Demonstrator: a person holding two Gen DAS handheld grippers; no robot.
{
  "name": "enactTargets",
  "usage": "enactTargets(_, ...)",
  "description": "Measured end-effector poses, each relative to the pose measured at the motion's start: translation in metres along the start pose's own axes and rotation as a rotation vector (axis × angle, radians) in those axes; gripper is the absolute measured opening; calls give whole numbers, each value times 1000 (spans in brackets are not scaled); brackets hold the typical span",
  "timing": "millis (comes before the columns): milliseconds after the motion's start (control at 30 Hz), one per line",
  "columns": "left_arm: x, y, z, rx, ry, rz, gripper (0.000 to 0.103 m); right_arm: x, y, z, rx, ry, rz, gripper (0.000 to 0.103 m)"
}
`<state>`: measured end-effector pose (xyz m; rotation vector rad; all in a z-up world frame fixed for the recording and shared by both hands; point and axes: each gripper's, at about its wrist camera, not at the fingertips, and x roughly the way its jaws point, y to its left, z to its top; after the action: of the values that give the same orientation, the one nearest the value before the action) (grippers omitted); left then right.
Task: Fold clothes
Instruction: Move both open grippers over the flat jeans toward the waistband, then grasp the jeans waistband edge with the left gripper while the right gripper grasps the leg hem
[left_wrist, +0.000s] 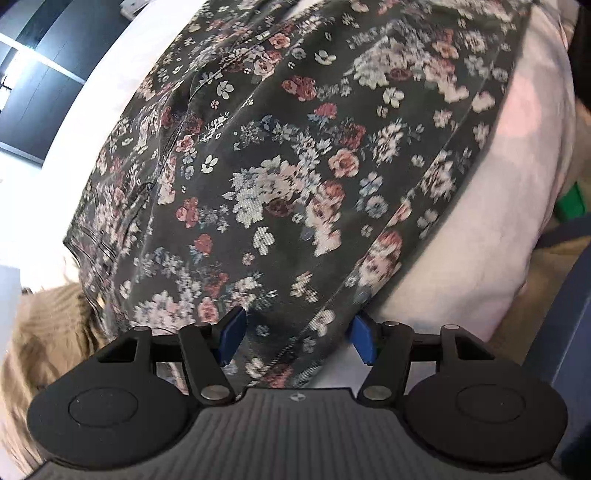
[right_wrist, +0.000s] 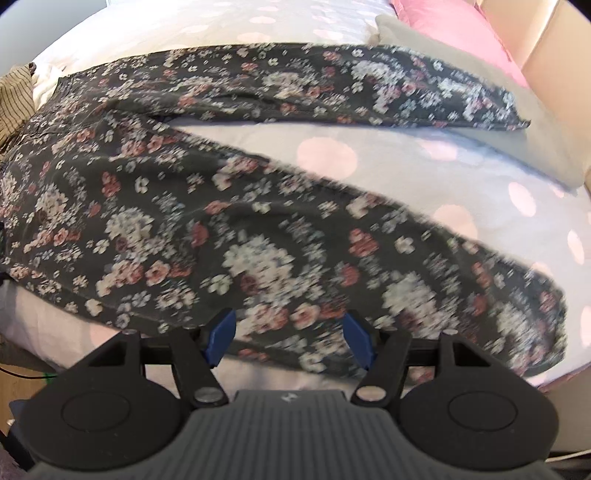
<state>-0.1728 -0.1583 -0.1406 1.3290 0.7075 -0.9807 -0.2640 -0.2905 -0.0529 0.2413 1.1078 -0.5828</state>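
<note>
Floral trousers (right_wrist: 192, 221) lie crosswise, legs splayed rightward on bed (right_wrist: 406, 147).

No words, numbers or labels can be read in either view. The only sign is a small pale emblem pressed into the ribbed grey body of each gripper, near its front edge: one on the left gripper (left_wrist: 295, 334) and one on the right gripper (right_wrist: 290, 334) (in both it is too small and soft to make out as letters or a brand). The floral trousers (right_wrist: 229, 236) and the spotted bedsheet (right_wrist: 369, 147) carry pattern only, no print that reads as text.
</note>
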Motion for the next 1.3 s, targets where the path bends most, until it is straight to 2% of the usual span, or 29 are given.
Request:
enactTargets(133,2,6,-4,78,10,15,57,-5,-17,10,-80,-29,-42,67)
enactTargets(267,5,9,-13,135,38,33,50,-3,-36,19,-214,-34,-102,67)
enactTargets(433,8,16,-24,132,54,45,42,6,-70,20,-345,-1,-85,67)
enactTargets(600,10,16,-24,138,70,33,37,24,-85,8,-523,108,-48,67)
enactTargets(800,12,18,-22,106,88,8,33,49,-72,-24,-823,293,-23,67)
enactTargets(967,12,15,-23,97,88,11,29,72,-68,-45,-912,368,-66,64)
enactTargets(1033,11,13,-24,91,85,11,26,79,-69,-50,-920,382,-82,55)
enactTargets(1067,10,13,-23,86,83,11,23,81,-70,-53,-923,386,-87,47)
enactTargets(1100,9,14,-23,74,79,7,20,82,-71,-54,-923,386,-94,33)
enactTargets(1133,7,16,-22,54,75,-1,13,82,-72,-55,-923,385,-100,26)
enactTargets(1200,2,25,-20,-15,63,-19,8,79,-75,-54,-908,364,-108,17)
enactTargets(1300,-6,42,-17,-128,42,-49,5,66,-81,-42,-867,290,-152,11)
